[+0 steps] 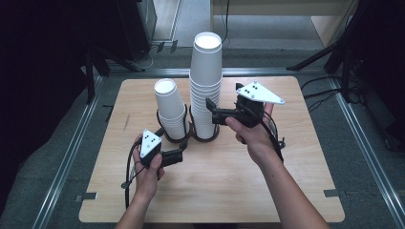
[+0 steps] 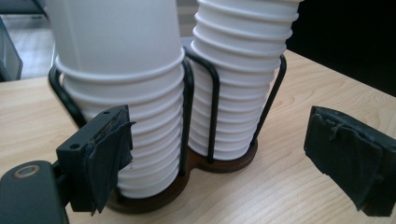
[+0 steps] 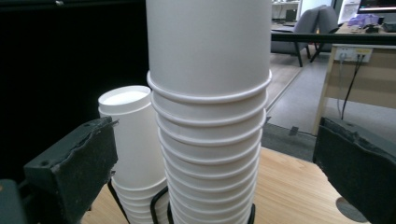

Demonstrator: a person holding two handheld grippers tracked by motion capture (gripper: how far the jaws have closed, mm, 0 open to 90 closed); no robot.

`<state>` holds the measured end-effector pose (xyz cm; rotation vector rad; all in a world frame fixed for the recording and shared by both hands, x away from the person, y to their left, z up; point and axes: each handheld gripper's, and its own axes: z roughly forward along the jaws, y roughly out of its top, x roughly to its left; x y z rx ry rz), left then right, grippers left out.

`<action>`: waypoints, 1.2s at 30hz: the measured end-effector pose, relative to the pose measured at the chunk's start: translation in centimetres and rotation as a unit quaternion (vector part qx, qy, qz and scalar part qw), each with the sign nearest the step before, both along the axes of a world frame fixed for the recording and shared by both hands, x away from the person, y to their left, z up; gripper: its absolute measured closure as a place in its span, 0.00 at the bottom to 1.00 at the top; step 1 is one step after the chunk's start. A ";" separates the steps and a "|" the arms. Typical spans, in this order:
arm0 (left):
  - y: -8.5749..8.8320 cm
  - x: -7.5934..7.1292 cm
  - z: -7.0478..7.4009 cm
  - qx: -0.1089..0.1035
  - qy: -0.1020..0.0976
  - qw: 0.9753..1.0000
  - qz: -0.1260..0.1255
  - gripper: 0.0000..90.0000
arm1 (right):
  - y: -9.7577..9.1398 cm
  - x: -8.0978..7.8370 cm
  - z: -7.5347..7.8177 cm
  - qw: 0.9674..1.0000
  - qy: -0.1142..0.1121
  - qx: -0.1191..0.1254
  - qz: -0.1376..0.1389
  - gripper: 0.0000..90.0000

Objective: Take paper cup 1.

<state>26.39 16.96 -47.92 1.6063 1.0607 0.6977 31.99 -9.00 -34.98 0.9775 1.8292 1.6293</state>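
Two stacks of upside-down white paper cups stand in a black wire holder (image 1: 190,137) on the wooden table (image 1: 215,186). The short stack (image 1: 168,107) is on the left and the tall stack (image 1: 206,86) on the right. My left gripper (image 1: 180,155) hovers low in front of the short stack, open, with nothing between its jaws. In the left gripper view (image 2: 229,158) both stacks and the holder's dark base (image 2: 229,164) lie just ahead. My right gripper (image 1: 213,112) is higher, open, with its jaws on either side of the tall stack (image 3: 210,116) and gaps at both pads.
Bare table top lies in front of the holder and to both sides. Metal floor rails (image 1: 71,148) run along the table's left and right, and black stand legs (image 1: 320,55) and cables (image 1: 329,95) sit behind it. A desk (image 3: 359,70) shows far off in the right gripper view.
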 end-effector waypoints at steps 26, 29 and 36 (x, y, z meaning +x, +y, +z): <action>-4.3 2.9 3.1 -0.008 -0.028 0.999 -0.017 0.09 | 0.4 0.9 2.4 0.999 0.005 0.029 0.013 0.00; -4.5 3.2 3.3 -0.012 -0.032 0.999 -0.013 0.09 | 0.6 1.1 2.5 1.000 0.004 0.028 0.013 0.00; -5.9 4.5 4.0 -0.005 -0.040 0.999 0.001 0.09 | 1.9 2.0 3.0 1.000 0.007 0.027 0.011 0.00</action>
